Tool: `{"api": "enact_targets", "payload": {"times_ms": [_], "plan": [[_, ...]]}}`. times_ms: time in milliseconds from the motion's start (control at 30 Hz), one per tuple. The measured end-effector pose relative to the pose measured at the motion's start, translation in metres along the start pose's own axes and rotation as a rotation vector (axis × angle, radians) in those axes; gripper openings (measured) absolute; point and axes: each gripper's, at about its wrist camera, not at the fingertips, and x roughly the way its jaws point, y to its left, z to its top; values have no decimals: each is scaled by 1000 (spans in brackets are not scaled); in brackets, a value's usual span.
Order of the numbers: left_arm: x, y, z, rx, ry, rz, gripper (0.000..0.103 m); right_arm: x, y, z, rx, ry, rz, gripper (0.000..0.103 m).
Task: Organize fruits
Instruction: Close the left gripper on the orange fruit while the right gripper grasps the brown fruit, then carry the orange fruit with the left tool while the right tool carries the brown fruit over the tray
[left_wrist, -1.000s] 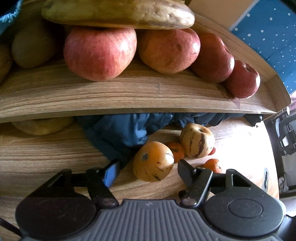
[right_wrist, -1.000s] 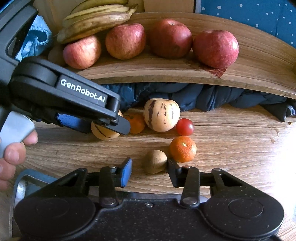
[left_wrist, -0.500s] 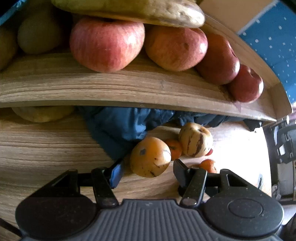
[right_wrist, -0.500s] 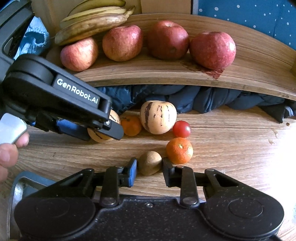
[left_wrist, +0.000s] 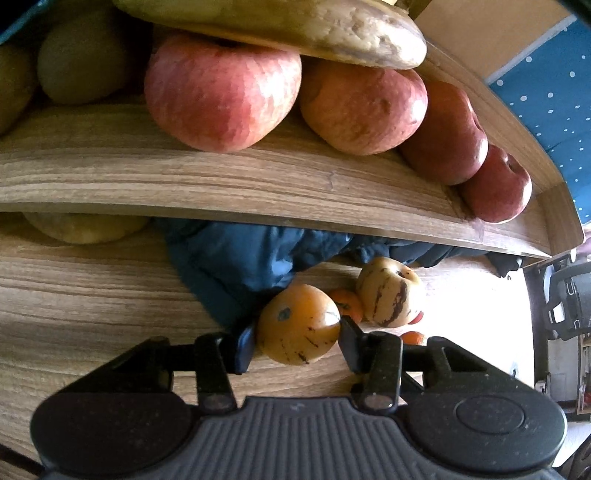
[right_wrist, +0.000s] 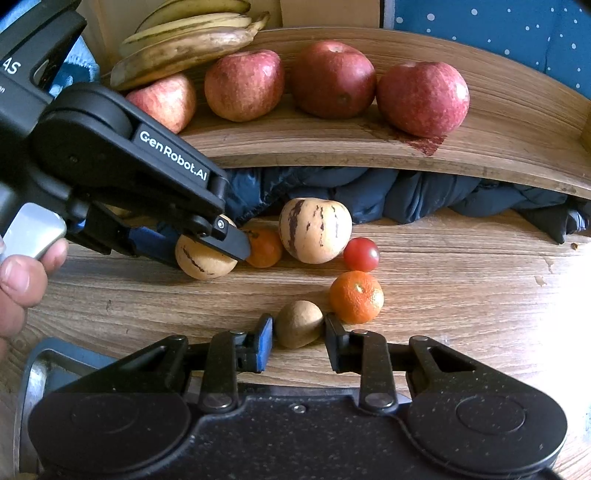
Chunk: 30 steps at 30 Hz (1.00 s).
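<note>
Both sets of jaws have drawn in since the earlier frames: the left gripper is closing round the yellow-orange pepino, its pads at the fruit's two flanks, while the right gripper sits clamped on the small brown kiwi, both fruits on the wooden tabletop just below the shelf of apples (bananas piled at its left end). This looks like the grasp step; next calls for lifting each fruit clear and carrying it to its group. Each gripper tips steeply downward
</note>
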Motion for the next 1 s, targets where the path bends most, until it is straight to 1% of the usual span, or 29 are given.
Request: {"api": "enact_targets", "payload": {"times_ms": [233, 600, 767, 1000], "plan": [[-4, 3, -13, 33, 19, 0, 51, -3, 0, -5, -11, 2, 32, 31], [-17, 1, -38, 33, 30, 13, 51, -16, 4, -12, -30, -5, 60, 30], [-28, 3, -49, 13, 1, 18, 51, -26, 7, -15, -51, -20, 84, 30], [-52, 5, -63, -13, -53, 27, 51, -45, 12, -15, -88, -68, 118, 30]]}}
